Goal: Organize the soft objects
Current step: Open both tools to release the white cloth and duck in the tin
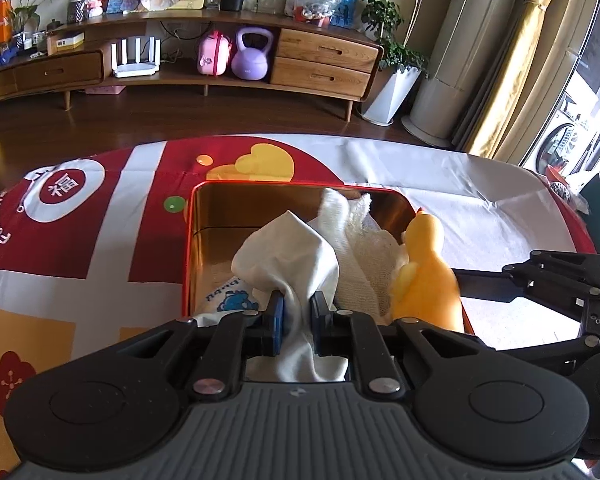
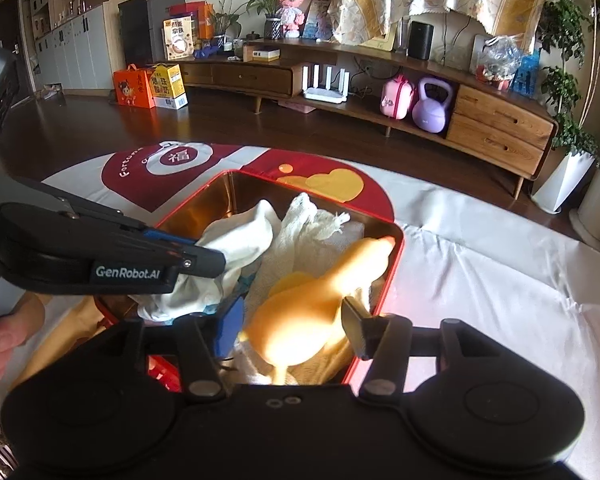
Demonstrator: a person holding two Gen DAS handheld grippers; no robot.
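A red tin (image 1: 192,240) with a golden inside stands on the table, holding several soft things. My left gripper (image 1: 298,312) is shut on a white cloth (image 1: 288,256) that bunches up above its blue pads, over the tin's near side. A cream woven cloth (image 1: 360,248) lies behind it. A yellow duck toy (image 2: 312,300) lies in the tin's right part between the fingers of my right gripper (image 2: 294,326), which stands open with its pads beside the duck's body. In the right wrist view the left gripper (image 2: 208,260) comes in from the left with the white cloth (image 2: 236,244).
A small cloth with blue print (image 1: 232,298) lies at the tin's near left. The table wears a red, white and yellow cloth (image 1: 100,240). A person's hand (image 2: 4,336) holds the left gripper. A wooden cabinet (image 1: 320,60) stands across the floor.
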